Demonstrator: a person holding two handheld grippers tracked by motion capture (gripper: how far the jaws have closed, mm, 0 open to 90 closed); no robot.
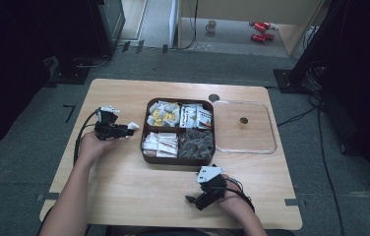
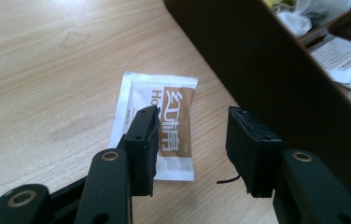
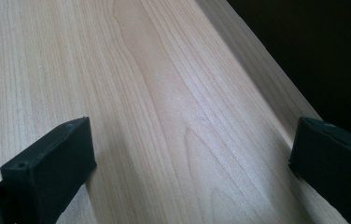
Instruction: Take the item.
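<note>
High view: a brown box (image 1: 178,158) with 4 compartments stands at the middle of the wooden table (image 1: 124,187). The left gripper (image 1: 124,130) sits just left of the box, level with its middle, held in the person's left hand (image 1: 90,145). A white sachet (image 1: 133,125) shows at the gripper's tip, between it and the box's left wall. The right gripper (image 1: 193,200) lies in front of the box, near its front right corner, over bare table. A clear lid (image 1: 271,129) lies flat just right of the box.

Left gripper view: the sachet (image 2: 157,122), white with a brown panel and printed characters, lies flat on the table just beside the box's dark outer wall (image 2: 257,65). The 2 jaws stand partly apart above it. One pad overlaps the sachet's printed face in this view, the other hangs over bare wood nearer the box. Neither pad presses on it; nothing is gripped.

Right gripper view: the 2 jaws stand wide apart over bare wood, close to the table edge (image 3: 257,70). Nothing lies between them.
</note>
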